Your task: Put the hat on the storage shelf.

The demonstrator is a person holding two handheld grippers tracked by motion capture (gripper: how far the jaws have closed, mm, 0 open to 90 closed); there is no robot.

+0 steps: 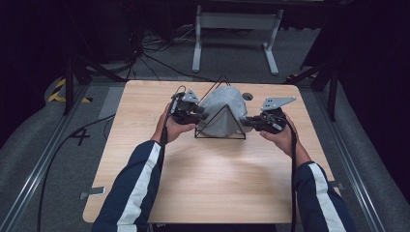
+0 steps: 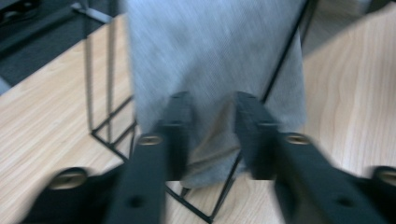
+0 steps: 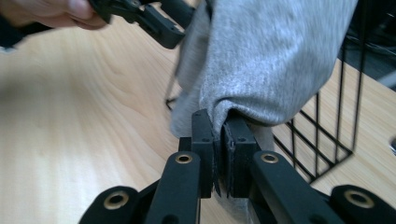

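Right claw [image 3: 218, 154]: jaws together, clamped on a fold at the lower edge of the grey knitted cloth [image 3: 266, 60]; the fabric runs down between the two black pads and bunches just above them. In the high view the right claw [image 1: 247, 123] comes in from the right side of the black wire pyramid-shaped rack [image 1: 221, 107] and meets the cloth near the rack's lower right corner.

Left claw [image 2: 212, 126]: jaws stand apart, one on each side of a hanging fold of the cloth [image 2: 210, 51]. The picture is blurred, so I cannot tell whether the pads press on the fabric. In the high view the left claw [image 1: 199, 116] is at the left face of the rack, touching or just beside the cloth.

Cloth position: draped over the top of the wire rack [image 2: 280, 60], covering most of its upper part, with the lower hem hanging inside and around the wire legs close to the bench surface. The apex of the rack sticks out above the cloth in the high view.

Rack position: upright on the light wooden bench [image 1: 203, 179], toward the far half, roughly centred between the two hands. Both sleeves are dark blue with a white stripe.

Floor beyond the bench: dark carpet, cables, a white metal frame [image 1: 237, 29].
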